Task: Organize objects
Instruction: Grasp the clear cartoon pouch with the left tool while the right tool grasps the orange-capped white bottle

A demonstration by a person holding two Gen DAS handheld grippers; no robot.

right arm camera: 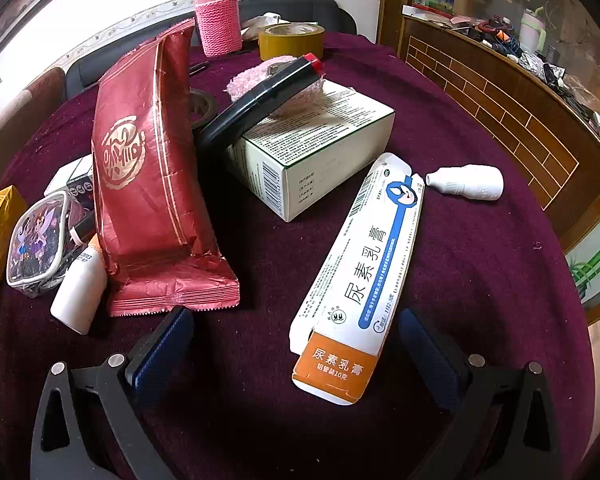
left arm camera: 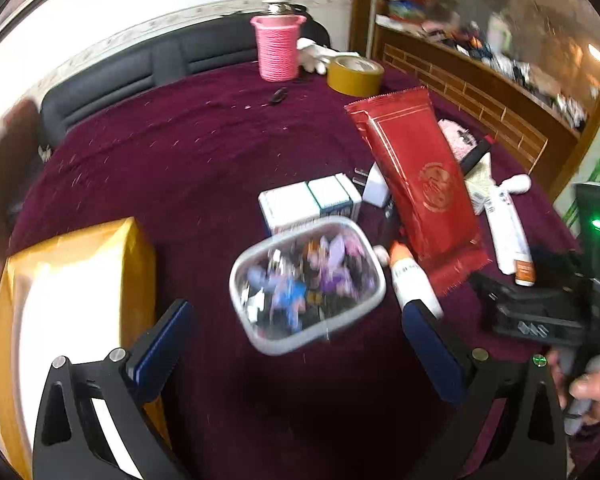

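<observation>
A: So, largest first. Gold bag (left arm camera: pixel 72 320) sits hard left of the left gripper (left arm camera: pixel 296 320), just outside its left finger. Likely where loose things go, though I can't see an opening.

B: Noted. Left gripper's state?

A: Jaws spread wide, nothing between the pads. Clear zip pouch (left arm camera: pixel 306 282) lies just ahead, about centred on the gap. View is smeared there, so hold off closing until it settles.

B: And the red foil packet (right arm camera: pixel 152 168)?

A: Ahead and left of the right gripper (right arm camera: pixel 296 348), its crimped bottom edge near the left finger. It leans across other items; I'd leave it.

B: Right gripper holding anything?

A: No. Fingers fully parted, empty. Ointment carton (right arm camera: pixel 364 276) lies lengthwise ahead, its orange end between the fingers and nearer the right one. Easiest pick on this side, I judge.

B: How to take it?

A: Shift right a little to centre it, drop the pads over the long sides, close gently; thin card crushes.

B: Beyond that?

A: White printed box (right arm camera: pixel 312 148) farther ahead, a dark tube (right arm camera: pixel 260 100) propped on it. Small white bottle (right arm camera: pixel 466 182) ahead to the right, well apart. Another white bottle (right arm camera: pixel 80 292) off left, touching the packet.
</observation>
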